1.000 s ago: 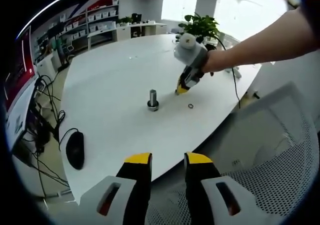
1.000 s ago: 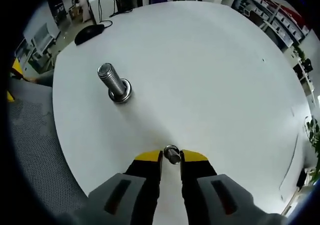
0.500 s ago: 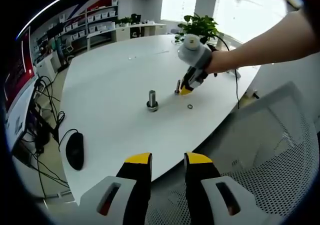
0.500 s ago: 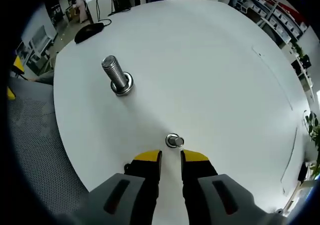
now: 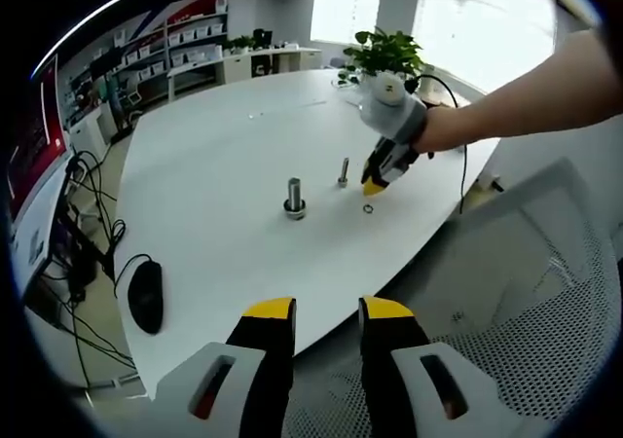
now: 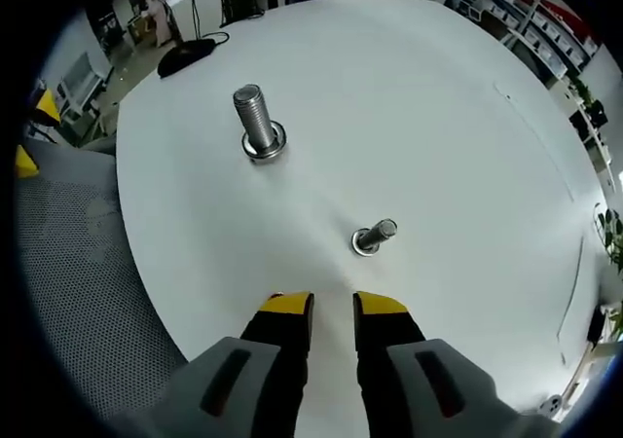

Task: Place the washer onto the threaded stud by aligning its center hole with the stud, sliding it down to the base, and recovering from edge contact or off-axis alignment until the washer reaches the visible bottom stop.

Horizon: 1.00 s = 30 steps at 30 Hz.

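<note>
In the left gripper view, the left gripper (image 5: pixel 326 311) is hanging off the near edge of the white counter (image 5: pixel 224 156), its jaws narrowly parted and holding nothing. Well ahead, a large threaded stud (image 5: pixel 295 197) is standing upright, a smaller stud (image 5: pixel 343 172) just to its right. The right gripper (image 5: pixel 375 181) is hovering beside the smaller stud, directly above the washer (image 5: pixel 369 208) lying flat. A computer mouse (image 5: pixel 146 292) is sitting far left.

In the right gripper view, the right gripper (image 6: pixel 331 306) is showing narrowly parted, empty jaws. The smaller stud (image 6: pixel 373 237) is standing just ahead, the large threaded stud (image 6: pixel 257 126) farther ahead, left.
</note>
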Each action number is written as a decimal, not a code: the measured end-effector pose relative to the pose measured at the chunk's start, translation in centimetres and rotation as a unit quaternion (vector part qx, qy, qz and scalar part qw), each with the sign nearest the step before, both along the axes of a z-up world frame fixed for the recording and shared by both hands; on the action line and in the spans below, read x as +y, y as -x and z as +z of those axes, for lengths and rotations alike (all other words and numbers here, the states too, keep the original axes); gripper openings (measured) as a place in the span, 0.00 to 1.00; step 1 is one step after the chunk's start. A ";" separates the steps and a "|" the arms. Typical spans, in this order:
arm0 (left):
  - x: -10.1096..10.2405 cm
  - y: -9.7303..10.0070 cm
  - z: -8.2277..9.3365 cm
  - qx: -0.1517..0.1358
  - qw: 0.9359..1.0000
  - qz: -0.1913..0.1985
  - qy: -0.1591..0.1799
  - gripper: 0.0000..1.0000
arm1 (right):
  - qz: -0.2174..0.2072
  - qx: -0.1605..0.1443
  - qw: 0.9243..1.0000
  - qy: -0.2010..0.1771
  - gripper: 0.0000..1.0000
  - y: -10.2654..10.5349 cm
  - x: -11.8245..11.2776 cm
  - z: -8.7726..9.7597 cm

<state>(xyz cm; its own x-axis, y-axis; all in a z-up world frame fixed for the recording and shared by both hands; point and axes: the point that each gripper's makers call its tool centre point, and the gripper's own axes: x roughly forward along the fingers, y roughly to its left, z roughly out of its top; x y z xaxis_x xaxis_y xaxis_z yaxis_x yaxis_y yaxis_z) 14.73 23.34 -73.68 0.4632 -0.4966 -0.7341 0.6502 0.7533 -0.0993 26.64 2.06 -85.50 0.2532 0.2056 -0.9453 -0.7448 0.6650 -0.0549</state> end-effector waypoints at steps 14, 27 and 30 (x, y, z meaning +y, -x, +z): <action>0.0 0.0 0.0 0.001 1.000 0.001 0.001 0.24 | 0.022 0.013 1.000 -0.012 0.22 1.9 1.2 -0.5; 0.0 0.0 0.0 0.002 1.000 0.001 0.001 0.24 | 0.033 0.022 0.999 -0.005 0.22 2.5 1.5 -1.4; 0.0 0.0 0.0 0.003 1.000 0.000 0.001 0.24 | 0.036 0.024 0.999 -0.004 0.22 2.4 1.4 -1.4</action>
